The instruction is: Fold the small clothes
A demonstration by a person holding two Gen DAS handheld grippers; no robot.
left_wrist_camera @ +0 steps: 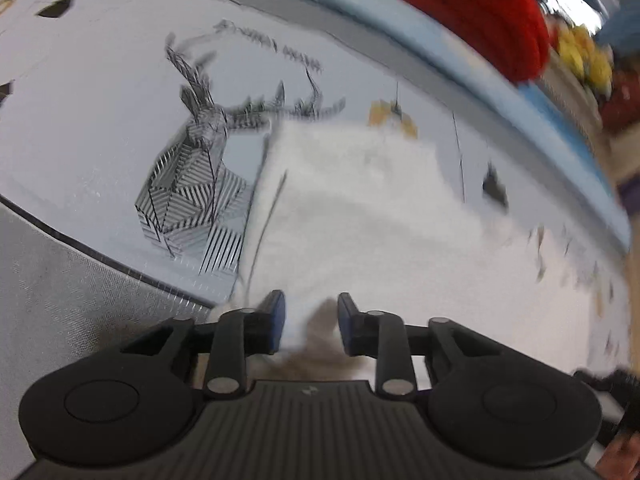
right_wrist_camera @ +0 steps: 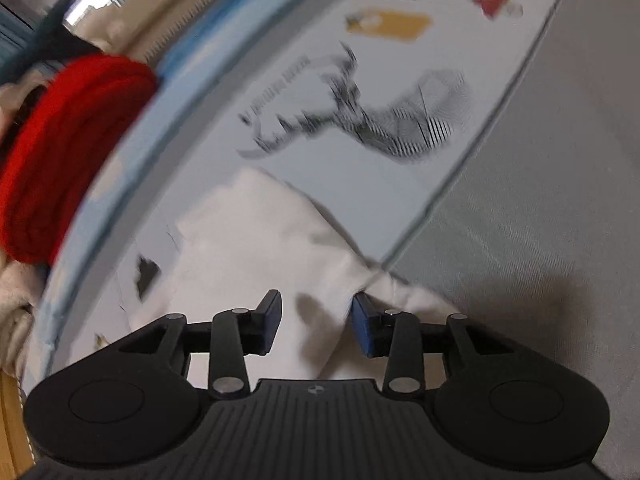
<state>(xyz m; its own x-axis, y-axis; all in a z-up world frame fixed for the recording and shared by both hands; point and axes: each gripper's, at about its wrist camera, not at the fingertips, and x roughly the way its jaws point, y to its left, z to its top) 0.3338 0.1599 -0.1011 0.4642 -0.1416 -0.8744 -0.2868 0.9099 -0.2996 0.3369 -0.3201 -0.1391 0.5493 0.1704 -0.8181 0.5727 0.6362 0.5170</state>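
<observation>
White cloth [left_wrist_camera: 360, 208] lies on the deer-print sheet [left_wrist_camera: 100, 92], at 12 o'clock of both claws. Left gripper [left_wrist_camera: 311, 322] and right gripper [right_wrist_camera: 316, 322] both gape over cloth edges, likely poised to pinch for folding. Red knit [right_wrist_camera: 60, 152] at 10.

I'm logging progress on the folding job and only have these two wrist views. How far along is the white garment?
Done, seemingly: the white garment lies on the deer-print mat, apparently folded over itself; blur hides how neatly. In hand: the left claw and right claw are both open, with cloth between the fingers but no grip. Left: further folds, and perhaps the red knit beyond the mat.
</observation>
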